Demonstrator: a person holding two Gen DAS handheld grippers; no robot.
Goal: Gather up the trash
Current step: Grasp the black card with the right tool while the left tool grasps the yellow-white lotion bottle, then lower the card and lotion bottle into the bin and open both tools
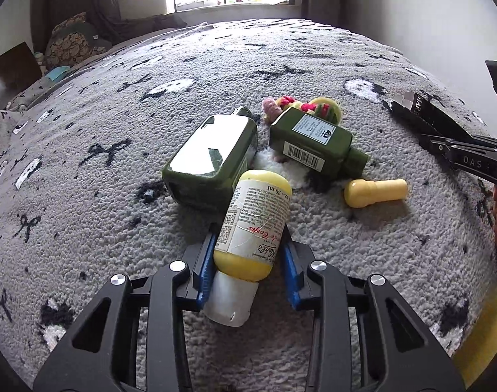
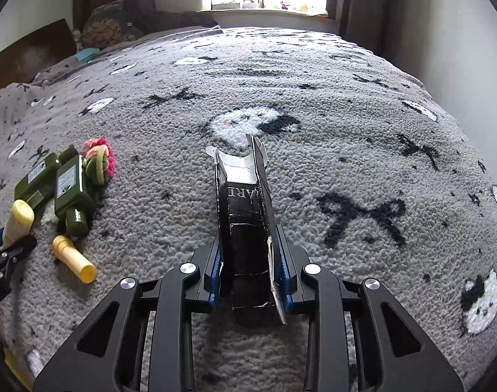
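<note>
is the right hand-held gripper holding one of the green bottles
No, the right hand-held gripper is clamped on a flattened black carton; both green bottles lie on the blanket off to its left.
</note>
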